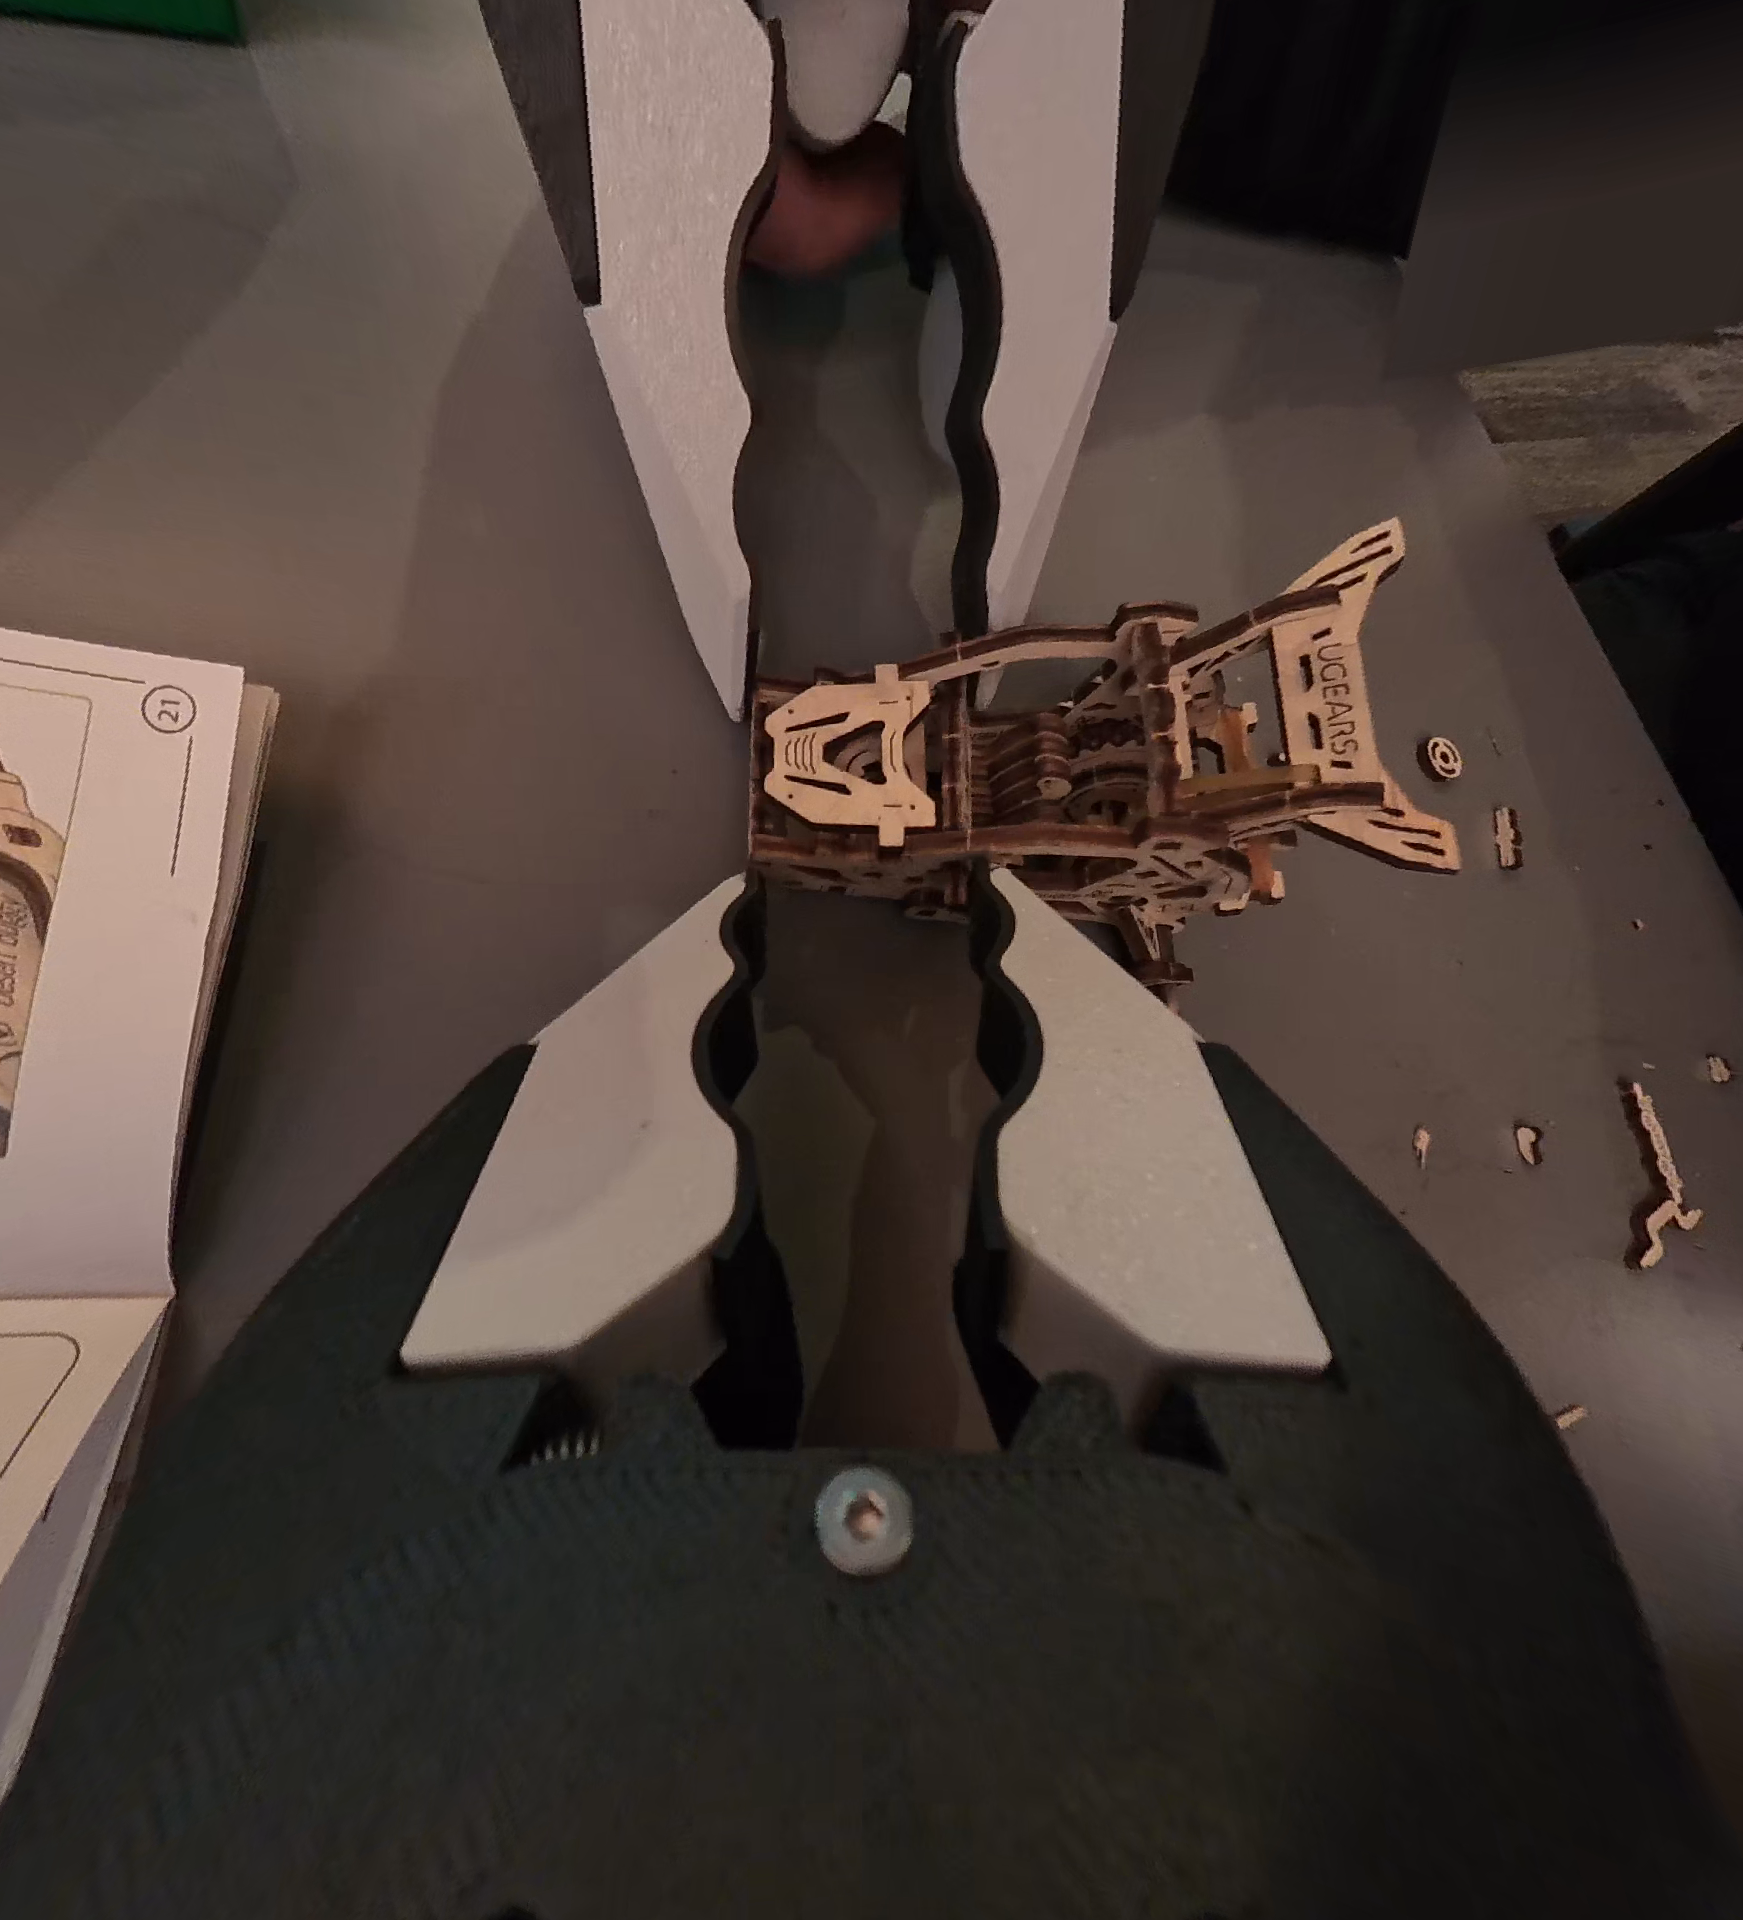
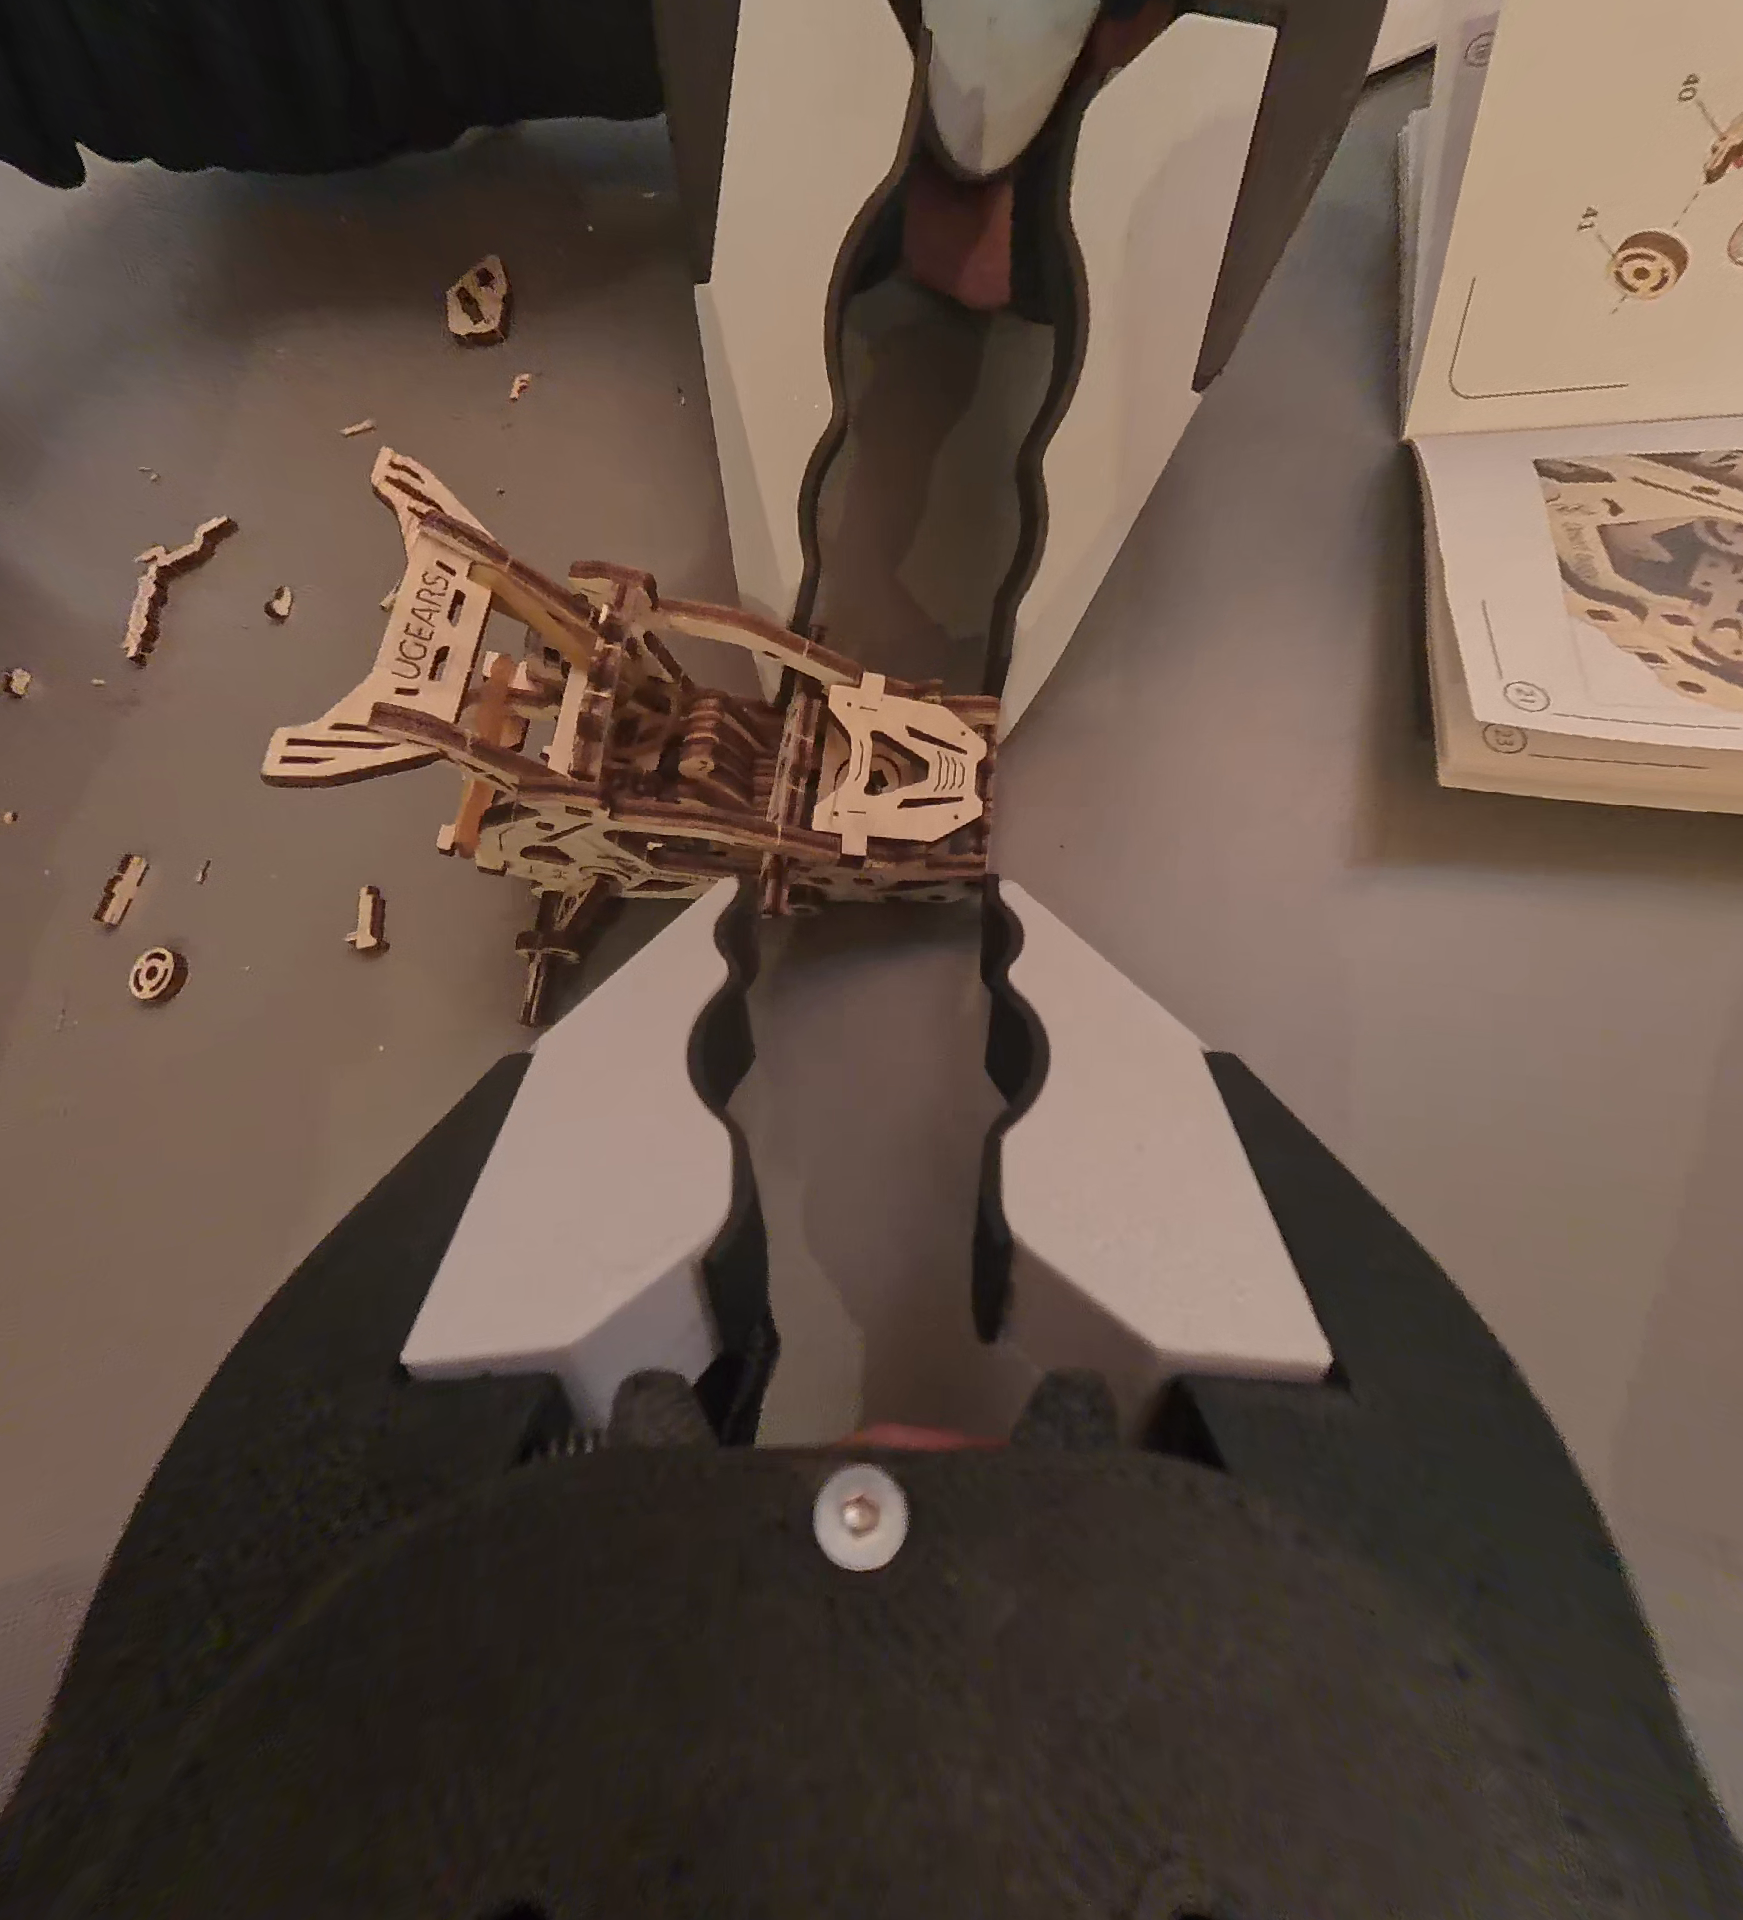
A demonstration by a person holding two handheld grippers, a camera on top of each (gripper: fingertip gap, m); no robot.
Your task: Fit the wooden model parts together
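A partly built wooden model car (image 1: pixel 1054 758) lies on the grey table (image 1: pixel 327 468), with its winged rear end pointing right. My left gripper (image 1: pixel 867 883) comes in from below, and its two tips flank the model's boxy front end and touch it. My right gripper (image 1: pixel 862 696) comes in from the opposite side and clasps the same front block. In the right wrist view the model (image 2: pixel 638 748) points left. There my right gripper (image 2: pixel 862 894) holds the front block from below and my left gripper (image 2: pixel 893 675) holds it from above.
An open instruction booklet (image 1: pixel 67 935) lies to the left; it is also in the right wrist view (image 2: pixel 1625 623). Loose wooden offcuts (image 1: pixel 1662 1174) and a small round wooden part (image 1: pixel 1443 758) lie beyond the model's rear. The table's edge (image 1: pixel 1594 499) runs at the far right. My two grippers' fingertips are within a few centimetres of each other.
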